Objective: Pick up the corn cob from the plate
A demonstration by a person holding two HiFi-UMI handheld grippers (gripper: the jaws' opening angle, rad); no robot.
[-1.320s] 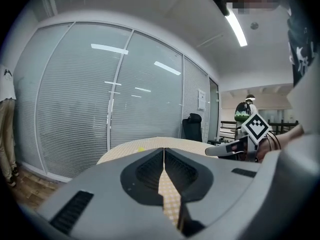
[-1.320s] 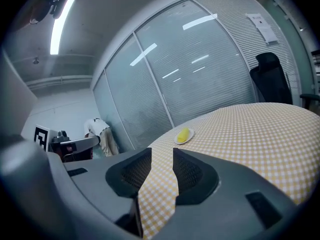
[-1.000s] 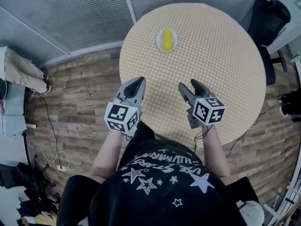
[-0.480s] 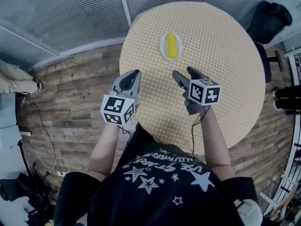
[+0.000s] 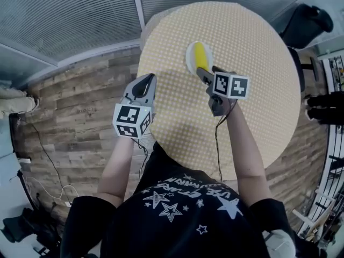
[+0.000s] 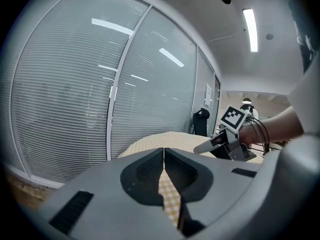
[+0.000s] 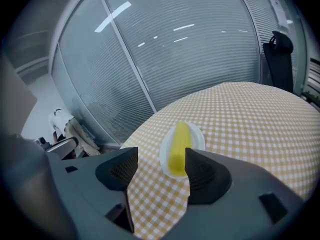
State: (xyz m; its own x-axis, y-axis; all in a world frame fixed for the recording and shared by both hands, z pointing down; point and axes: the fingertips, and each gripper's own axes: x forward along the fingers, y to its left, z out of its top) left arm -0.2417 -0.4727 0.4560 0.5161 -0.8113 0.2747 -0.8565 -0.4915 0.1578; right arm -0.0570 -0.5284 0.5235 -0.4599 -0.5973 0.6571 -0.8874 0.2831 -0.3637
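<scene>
As the right gripper (image 5: 208,75) overlaps it in head view, near edge of the plate (image 5: 190,55) is hidden; corn cob (image 5: 200,55) is seen on plate just ahead of R jaws, spread wide w/ nothing gripped; left gripper (image 5: 144,84), well aside, is clenched on nothing

We count one corn cob (image 5: 200,55) and one plate (image 5: 191,62) — no more of either. There is one round table (image 5: 252,47) under its yellow check cloth. Grippers come to two: the left gripper (image 5: 145,79) and the right gripper (image 5: 210,73). Each carries a marker cube (image 5: 130,120) — two cubes in all. We also see one black chair (image 5: 303,23) and one person (image 5: 183,214).
</scene>
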